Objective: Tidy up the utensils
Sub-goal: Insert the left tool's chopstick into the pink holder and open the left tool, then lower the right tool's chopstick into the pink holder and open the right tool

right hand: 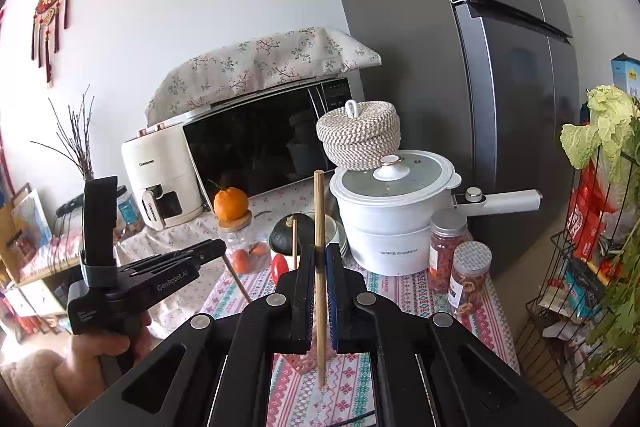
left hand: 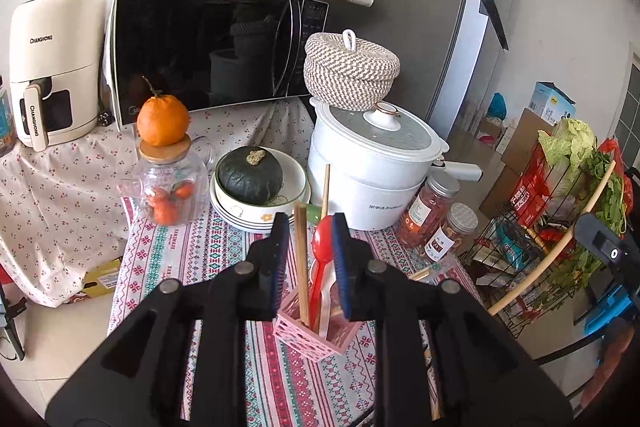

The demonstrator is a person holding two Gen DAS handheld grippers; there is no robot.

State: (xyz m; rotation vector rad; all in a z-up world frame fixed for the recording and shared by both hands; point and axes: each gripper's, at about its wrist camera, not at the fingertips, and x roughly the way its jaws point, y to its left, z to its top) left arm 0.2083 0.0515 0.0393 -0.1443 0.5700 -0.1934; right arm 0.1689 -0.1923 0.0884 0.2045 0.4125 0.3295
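1. Left gripper [left hand: 310, 227]: the jaws stand partly apart above the pink holder [left hand: 316, 327]. No pad presses on anything. A wooden chopstick [left hand: 301, 259] and a red spoon [left hand: 322, 247] rise from the holder into the gap between the fingers.

2. The red spoon's bowl lies just beside the inner face of the right-hand pad; whether it touches cannot be told. The chopstick stands clear of the left-hand pad.

3. The pink holder is a perforated basket on the patterned tablecloth [left hand: 192, 259], near the table's front. It holds the chopstick, the red spoon and a white utensil [left hand: 329, 291] whose kind cannot be told.

4. Right gripper [right hand: 319, 255]: the jaws are closed tight on a single wooden chopstick [right hand: 319, 211]. The stick stands close to upright, its top well above the pads and its lower end below them, over the tablecloth.

5. In the right wrist view, the left gripper [right hand: 208, 251] shows from the side, borne by a person's hand [right hand: 100, 347] on its grip.

6. A second loose stick [left hand: 326, 187] leans behind the holder, in front of the white pot [left hand: 372, 179].

7. A stack of bowls [left hand: 260, 211] carrying a dark green squash [left hand: 250, 175] stands just behind the left gripper's fingers.
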